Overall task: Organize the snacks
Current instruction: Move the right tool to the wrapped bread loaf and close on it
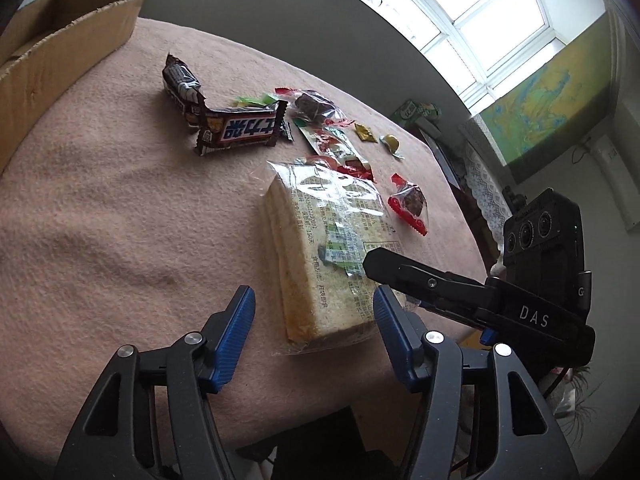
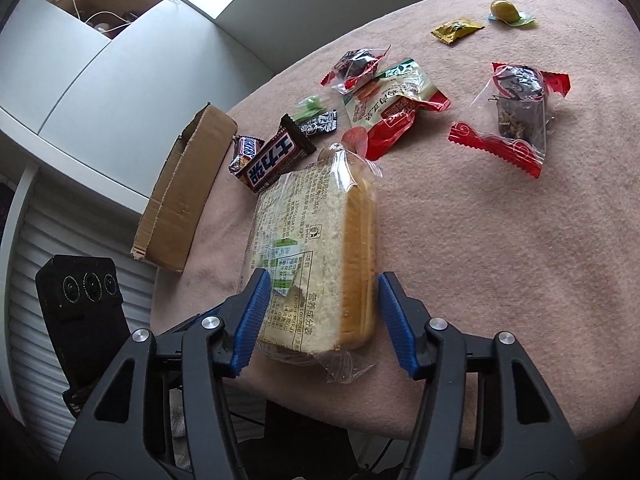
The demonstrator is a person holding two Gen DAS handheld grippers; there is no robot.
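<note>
A wrapped bread slice pack [image 1: 324,256] lies on the pink cloth; it also shows in the right wrist view [image 2: 320,264]. My right gripper [image 2: 320,312] is open, its blue pads on either side of the pack's near end. My left gripper [image 1: 314,320] is open at the same end of the pack, with the right gripper [image 1: 460,296] close beside it. Two Snickers bars [image 1: 240,128] [image 2: 276,160] lie beyond. A cardboard box [image 1: 60,64] [image 2: 180,196] stands at the table's left edge.
Small wrapped snacks lie past the bread: a red and green packet [image 2: 388,108], two red-edged clear packets [image 2: 512,112] [image 2: 360,64], a gold candy [image 2: 456,30] and a yellow-green one [image 2: 506,12]. The table edge [image 2: 400,420] runs just below the grippers.
</note>
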